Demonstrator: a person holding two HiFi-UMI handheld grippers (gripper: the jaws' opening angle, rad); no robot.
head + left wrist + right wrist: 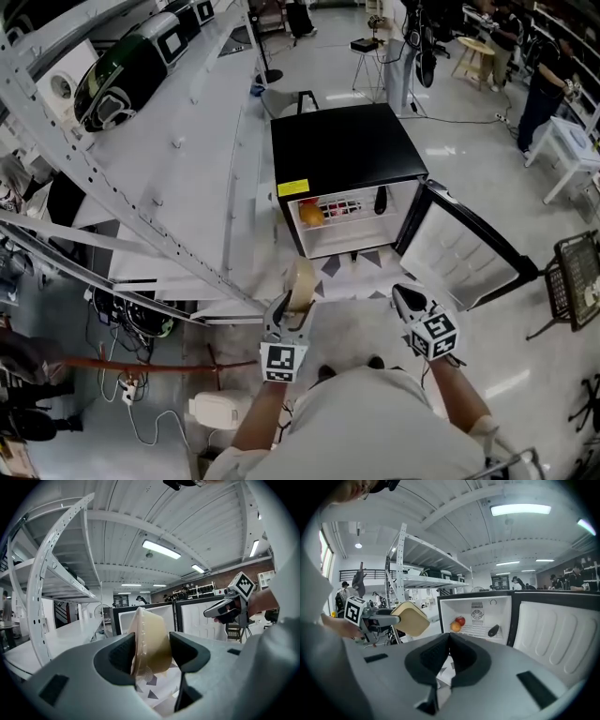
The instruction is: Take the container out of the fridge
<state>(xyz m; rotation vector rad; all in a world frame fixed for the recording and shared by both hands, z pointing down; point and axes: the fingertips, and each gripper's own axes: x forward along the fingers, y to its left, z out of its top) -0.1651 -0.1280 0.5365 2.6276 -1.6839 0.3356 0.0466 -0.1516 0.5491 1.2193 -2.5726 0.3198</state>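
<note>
My left gripper (293,306) is shut on a beige, lidded plastic container (300,281), held on edge in front of the small black fridge (342,141). In the left gripper view the container (150,641) stands between the two pads of the left gripper (152,652). The fridge door (459,253) hangs open to the right. Inside lie an orange (311,214), a red fruit (461,620) and a dark eggplant-like thing (493,631). My right gripper (405,298) hovers shut and empty near the door, its jaws (449,651) pressed together. The right gripper view also shows the container (410,618).
A white metal shelving rack (141,187) runs along the left. A patterned mat (352,272) lies under the fridge front. A black wire rack (577,277) stands at the right. Cables and a white appliance (220,410) are on the floor at lower left.
</note>
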